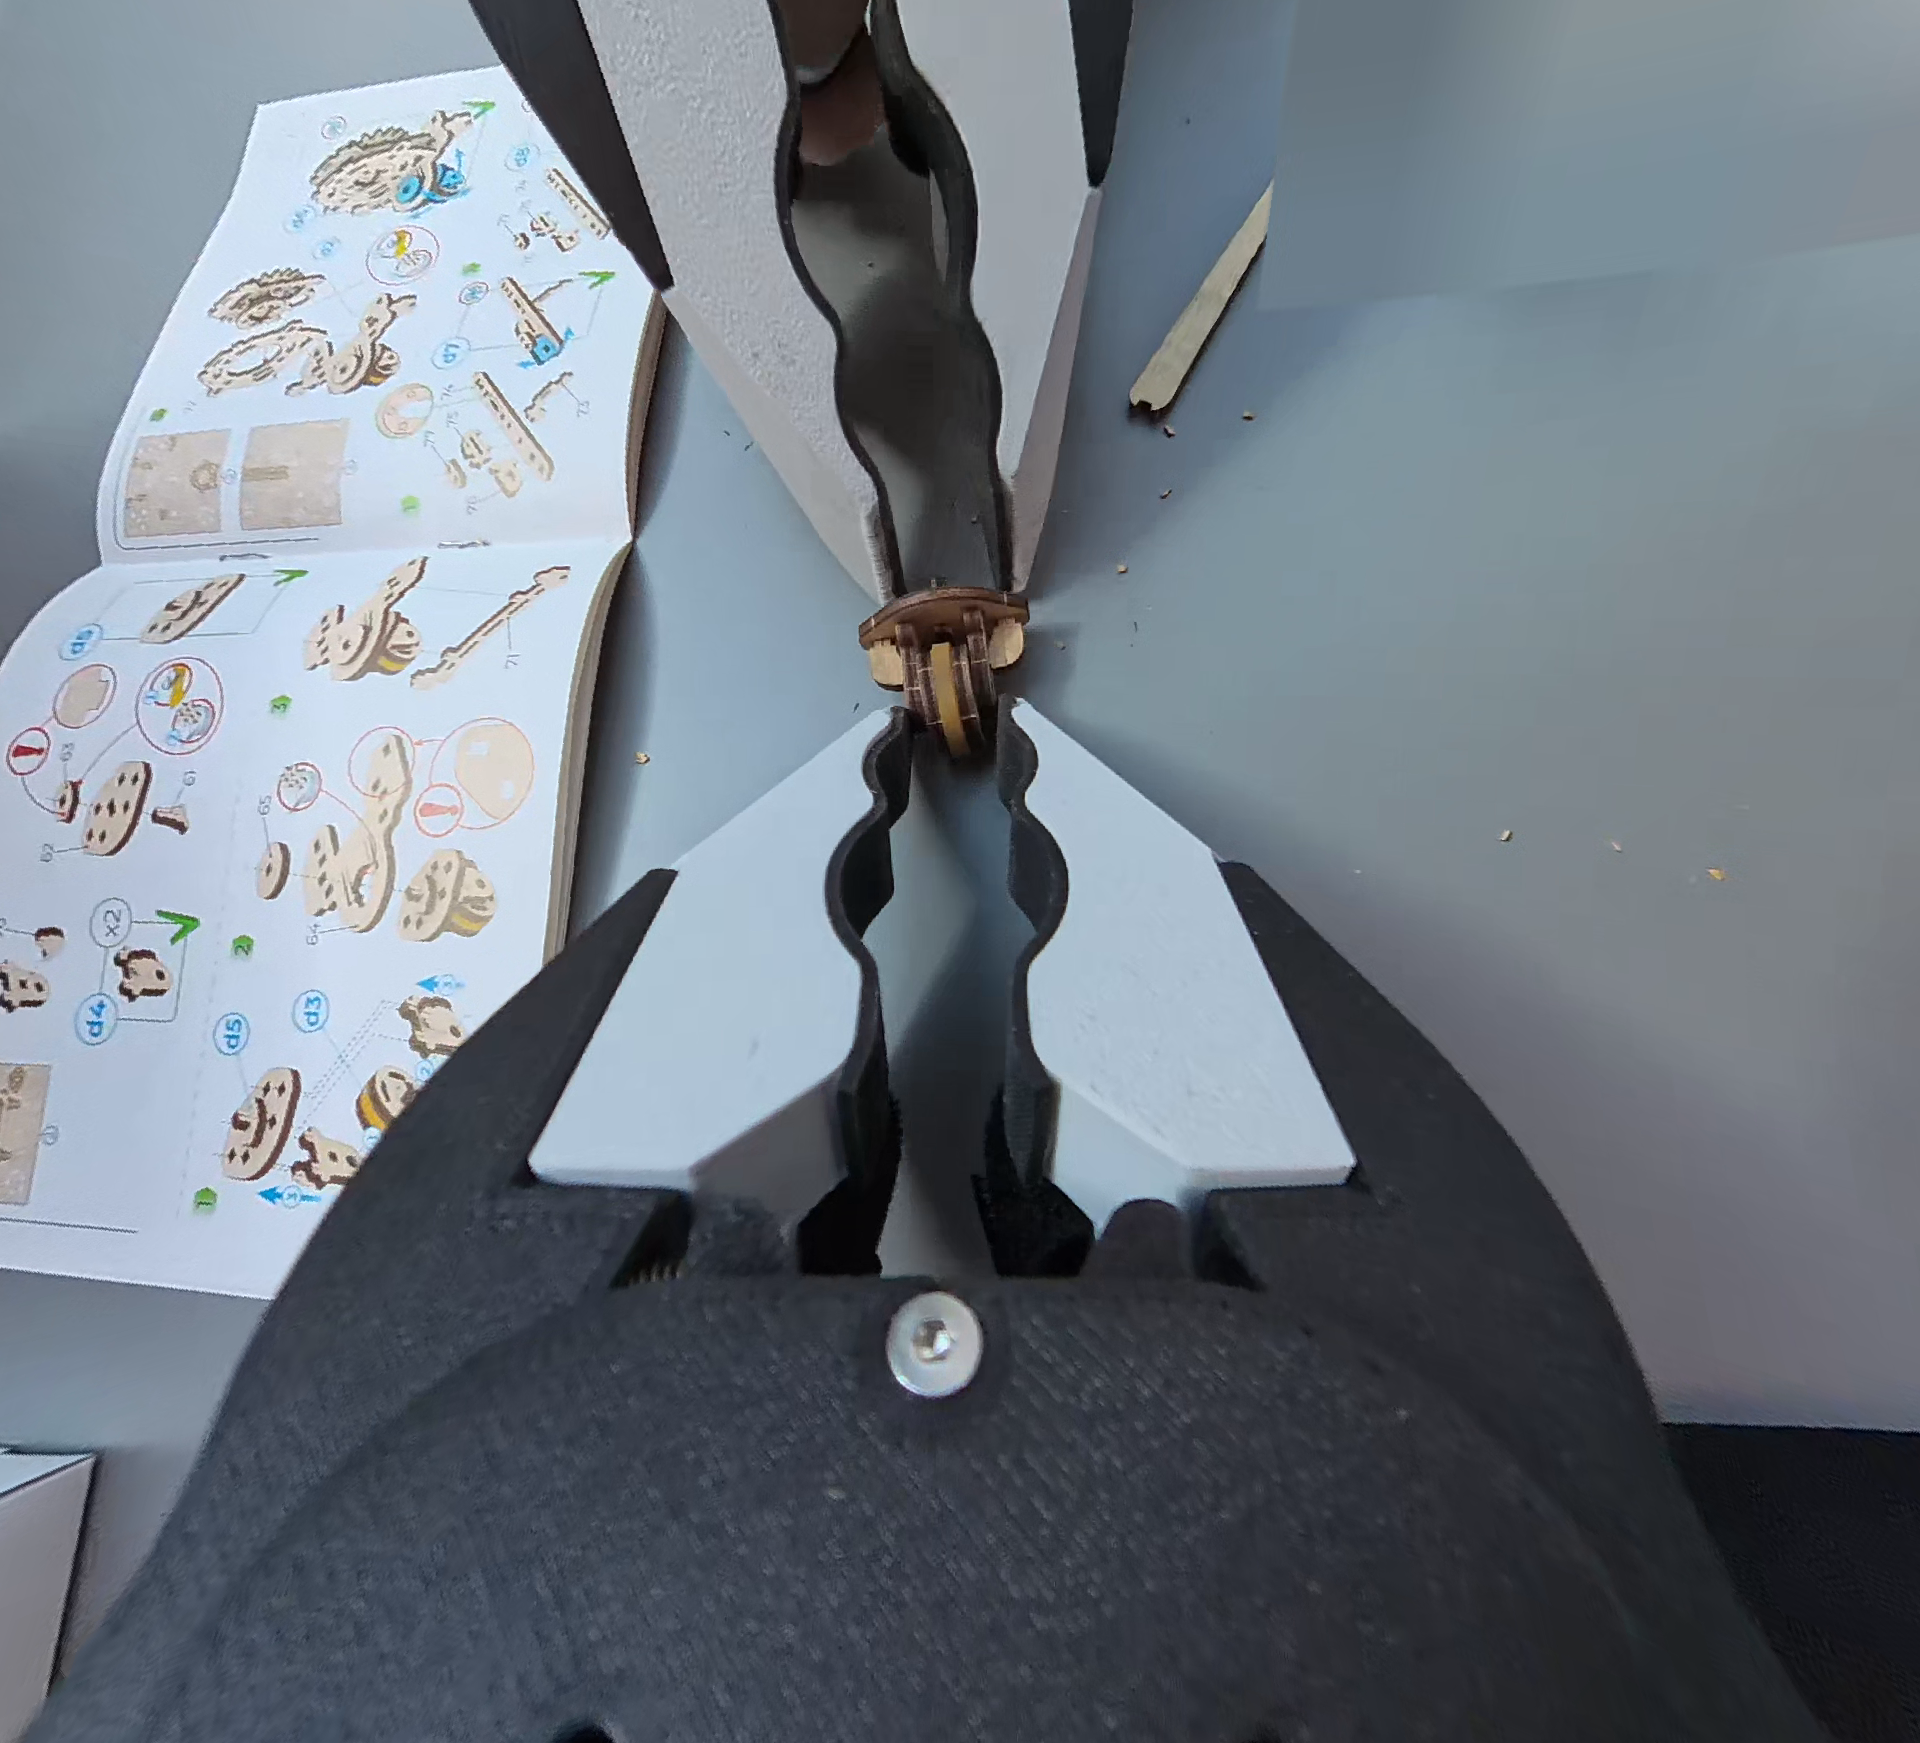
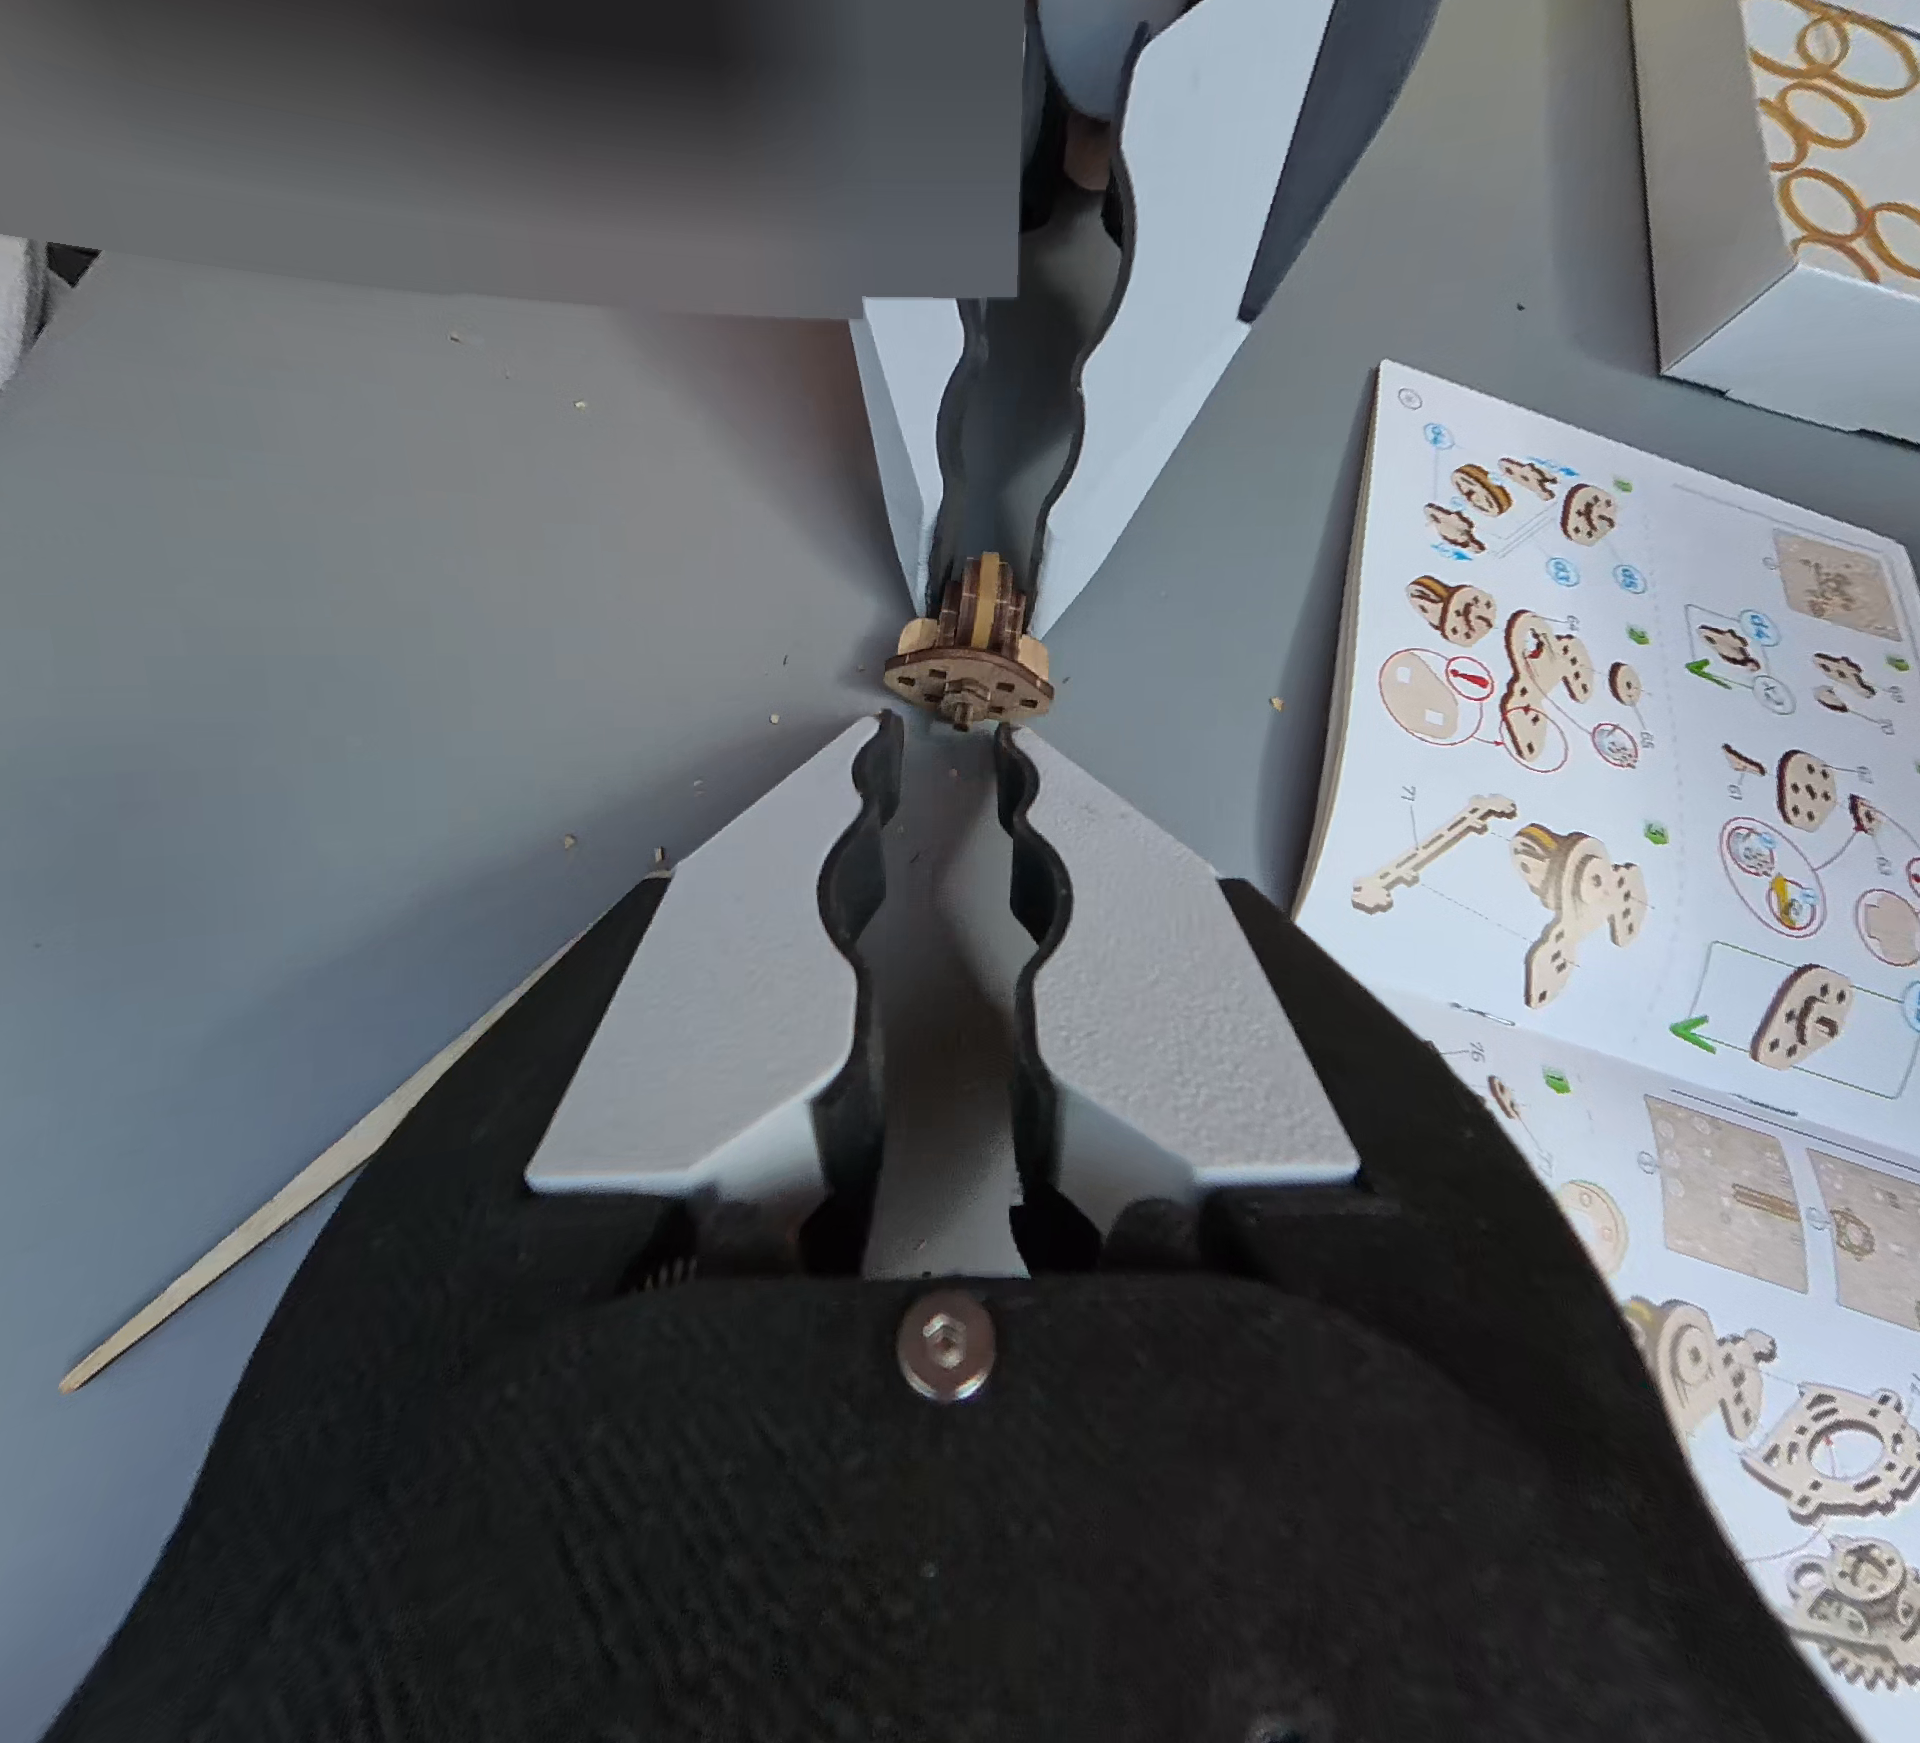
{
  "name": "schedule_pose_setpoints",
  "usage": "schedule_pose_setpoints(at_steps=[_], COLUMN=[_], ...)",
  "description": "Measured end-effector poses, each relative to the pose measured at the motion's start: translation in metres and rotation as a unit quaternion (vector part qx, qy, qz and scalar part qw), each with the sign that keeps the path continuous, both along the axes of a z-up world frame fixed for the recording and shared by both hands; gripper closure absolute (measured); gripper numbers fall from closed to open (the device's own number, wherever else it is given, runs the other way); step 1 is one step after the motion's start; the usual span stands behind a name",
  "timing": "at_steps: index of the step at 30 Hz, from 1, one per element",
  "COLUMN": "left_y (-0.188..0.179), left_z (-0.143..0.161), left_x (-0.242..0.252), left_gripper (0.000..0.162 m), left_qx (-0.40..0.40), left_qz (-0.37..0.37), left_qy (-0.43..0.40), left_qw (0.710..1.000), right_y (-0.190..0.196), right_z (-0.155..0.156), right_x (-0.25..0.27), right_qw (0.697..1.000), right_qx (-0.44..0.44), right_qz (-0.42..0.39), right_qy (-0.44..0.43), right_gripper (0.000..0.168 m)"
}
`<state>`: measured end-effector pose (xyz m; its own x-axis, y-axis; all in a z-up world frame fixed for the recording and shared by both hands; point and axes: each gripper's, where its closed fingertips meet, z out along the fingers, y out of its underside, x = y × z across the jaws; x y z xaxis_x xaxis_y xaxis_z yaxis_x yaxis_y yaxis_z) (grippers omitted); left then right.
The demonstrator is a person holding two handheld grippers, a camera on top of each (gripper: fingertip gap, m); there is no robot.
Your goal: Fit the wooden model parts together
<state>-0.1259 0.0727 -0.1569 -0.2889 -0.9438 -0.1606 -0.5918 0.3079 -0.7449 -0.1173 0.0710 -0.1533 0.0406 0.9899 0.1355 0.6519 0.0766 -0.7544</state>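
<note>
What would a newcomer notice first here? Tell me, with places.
In the left wrist view, the small wooden model piece sits mid-frame where two tools meet tip to tip. The left tool comes from below and pinches its yellow-banded discs. The right tool comes from above at its plate. The open instruction booklet lies left of them on the grey table.

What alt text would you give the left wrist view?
The left gripper, at the bottom, pinches a small wooden model, and the right gripper meets it from the top of the frame. An open booklet lies on the grey table to the left; a wooden stick lies upper right.
</note>
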Motion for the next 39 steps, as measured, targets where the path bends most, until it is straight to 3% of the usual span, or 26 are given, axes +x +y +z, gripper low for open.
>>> schedule_pose_setpoints(at_steps=[19, 25, 31, 39], left_y=[0.0006, 0.0009, 0.0005, 0.0003], left_z=[-0.0002, -0.0004, -0.0009, -0.001], left_x=[0.0029, 0.0031, 0.0034, 0.0037], left_gripper=[0.148, 0.148, 0.148, 0.148], left_qx=[-0.015, -0.017, -0.018, -0.029], left_qz=[0.01, 0.011, 0.007, 0.007], left_qy=[0.002, 0.004, 0.001, 0.005], left_qw=[1.0, 1.0, 1.0, 1.0], right_y=[0.0038, 0.004, -0.0013, 0.0013], right_z=[0.0013, 0.0006, 0.0003, 0.0014], right_x=[-0.0069, -0.0074, -0.0044, -0.0048], right_qw=[0.997, 0.996, 0.995, 0.993], right_qx=[-0.044, -0.047, -0.087, -0.101], right_qz=[-0.061, -0.073, -0.045, -0.059], right_qy=[0.004, -0.008, 0.006, 0.028], right_gripper=[0.168, 0.168, 0.154, 0.16])
